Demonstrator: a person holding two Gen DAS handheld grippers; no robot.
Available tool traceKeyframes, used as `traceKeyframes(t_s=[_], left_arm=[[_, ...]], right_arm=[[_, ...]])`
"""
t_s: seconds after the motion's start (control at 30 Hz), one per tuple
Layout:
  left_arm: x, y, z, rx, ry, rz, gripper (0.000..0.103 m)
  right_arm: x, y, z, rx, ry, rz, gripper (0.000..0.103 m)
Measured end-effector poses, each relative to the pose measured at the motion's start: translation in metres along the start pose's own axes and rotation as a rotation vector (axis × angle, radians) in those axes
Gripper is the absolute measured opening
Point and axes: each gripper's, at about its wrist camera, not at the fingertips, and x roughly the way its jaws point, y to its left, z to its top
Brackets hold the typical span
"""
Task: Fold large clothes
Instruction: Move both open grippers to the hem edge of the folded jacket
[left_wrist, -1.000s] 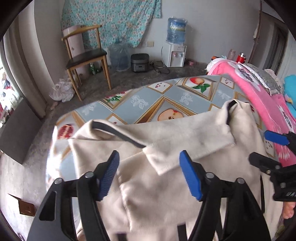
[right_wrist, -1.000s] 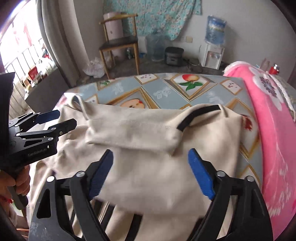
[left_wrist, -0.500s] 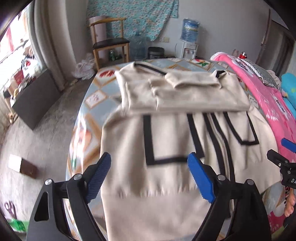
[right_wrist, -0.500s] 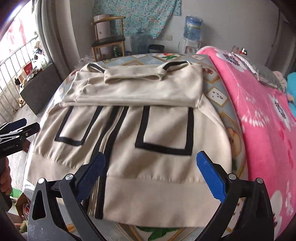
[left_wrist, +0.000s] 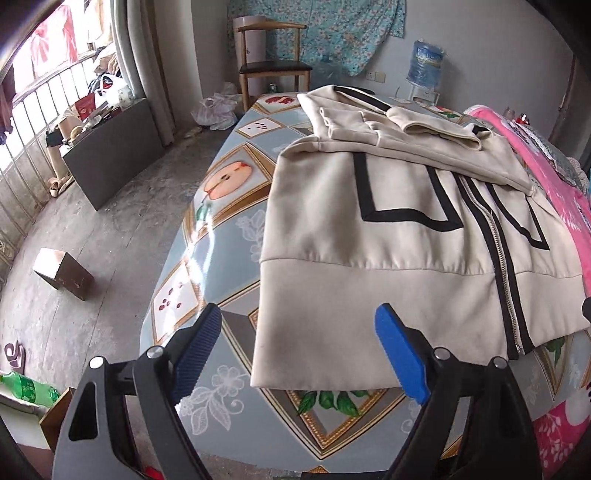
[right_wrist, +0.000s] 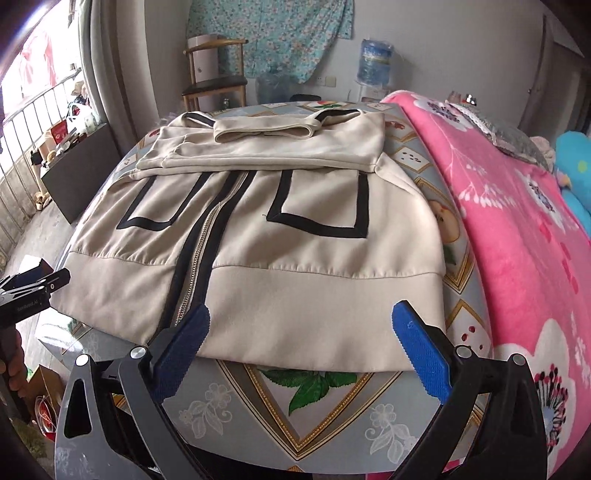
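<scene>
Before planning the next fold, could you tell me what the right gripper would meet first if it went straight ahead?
Probably the jacket's bottom hem; the open right gripper points at it, though depth is unclear.

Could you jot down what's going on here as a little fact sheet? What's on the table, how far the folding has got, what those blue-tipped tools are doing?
Garment: cream zip-up jacket with black trim, lying flat
Surface: table with a fruit-pattern cloth
Folding so far: sleeves and top part folded over the upper body; hem end still unfolded
Left hand-held gripper: open, empty, at the hem's left corner
Right hand-held gripper: open, empty, at the hem's right half
Beside the table: pink flowered blanket
Background: wooden chair, water dispenser bottle
</scene>
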Motion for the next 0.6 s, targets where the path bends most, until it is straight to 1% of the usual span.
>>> traceKeyframes(t_s=[0.1,0.23,0.3,0.4,0.47,0.57,0.6], left_arm=[[-0.006,0.011,-0.007,-0.045,-0.027,-0.004,0.083],[-0.010,0.023,-0.019,-0.105,-0.029,-0.074,0.083],[-0.009,0.027,-0.021,-0.126,-0.018,-0.086,0.083],[-0.005,0.030,-0.020,-0.161,-0.019,-0.134,0.083],[-0.001,0.029,-0.016,-0.172,-0.018,-0.173,0.083],[0.012,0.027,-0.008,-0.182,-0.005,-0.195,0.083],[0.019,0.027,-0.003,-0.173,0.003,-0.195,0.081]], right_arm=[[0.000,0.007,-0.008,-0.047,-0.012,-0.013,0.096],[0.006,0.014,-0.019,-0.100,-0.022,-0.055,0.096],[0.010,0.016,-0.022,-0.122,-0.027,-0.061,0.096],[0.016,0.014,-0.020,-0.142,-0.028,-0.052,0.096],[0.017,0.009,-0.016,-0.133,-0.029,-0.022,0.096],[0.015,-0.001,-0.009,-0.115,-0.042,0.014,0.096],[0.014,-0.005,-0.008,-0.112,-0.048,0.019,0.096]])
